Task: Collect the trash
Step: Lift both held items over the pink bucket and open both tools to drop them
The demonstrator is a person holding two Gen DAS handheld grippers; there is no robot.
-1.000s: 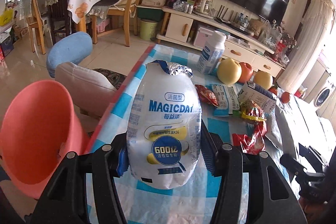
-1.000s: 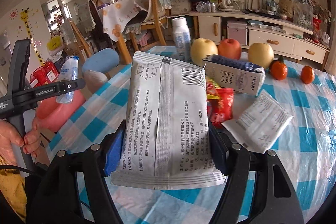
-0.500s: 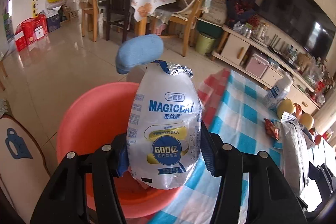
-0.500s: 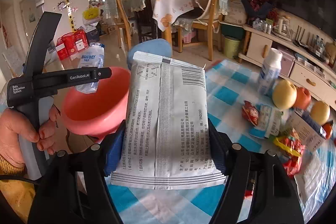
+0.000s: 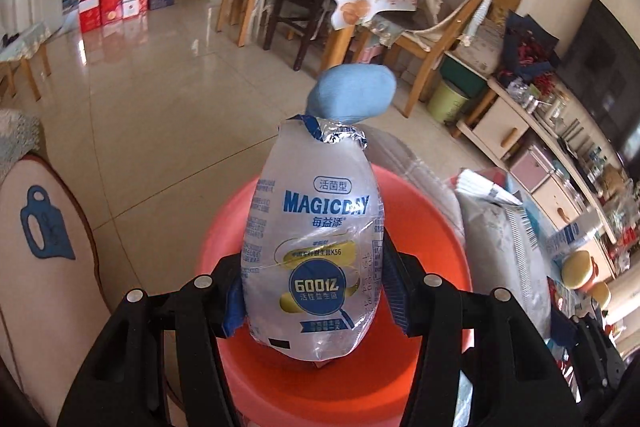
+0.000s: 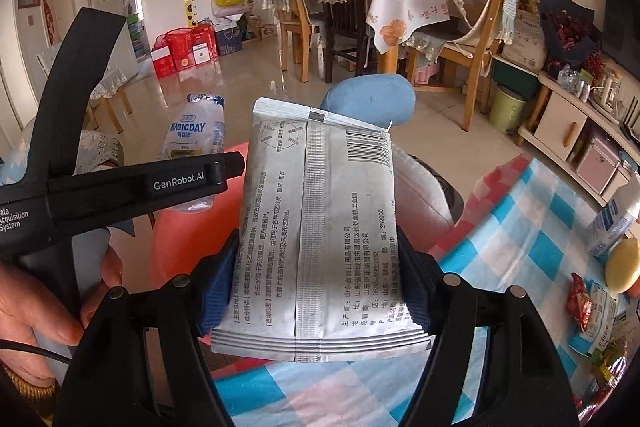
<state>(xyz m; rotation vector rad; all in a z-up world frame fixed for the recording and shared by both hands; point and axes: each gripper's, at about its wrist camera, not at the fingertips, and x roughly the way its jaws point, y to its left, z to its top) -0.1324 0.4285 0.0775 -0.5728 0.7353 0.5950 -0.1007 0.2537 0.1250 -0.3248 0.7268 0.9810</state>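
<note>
Left hand-held gripper (image 5: 312,291) pinches the bottle (image 5: 314,251) above the red bin (image 5: 432,227); right hand-held gripper (image 6: 316,291) pinches the packet (image 6: 320,227) near the counter (image 6: 520,227) edge. Release each only when centred over the bin.

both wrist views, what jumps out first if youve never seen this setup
The crumpled MAGICDAY bottle fills the centre of the left wrist view, clamped in the left gripper right above the coral-red basin. In the right wrist view a flat grey sachet is pinched in the right gripper, with the blue checked tablecloth to its right.
</note>
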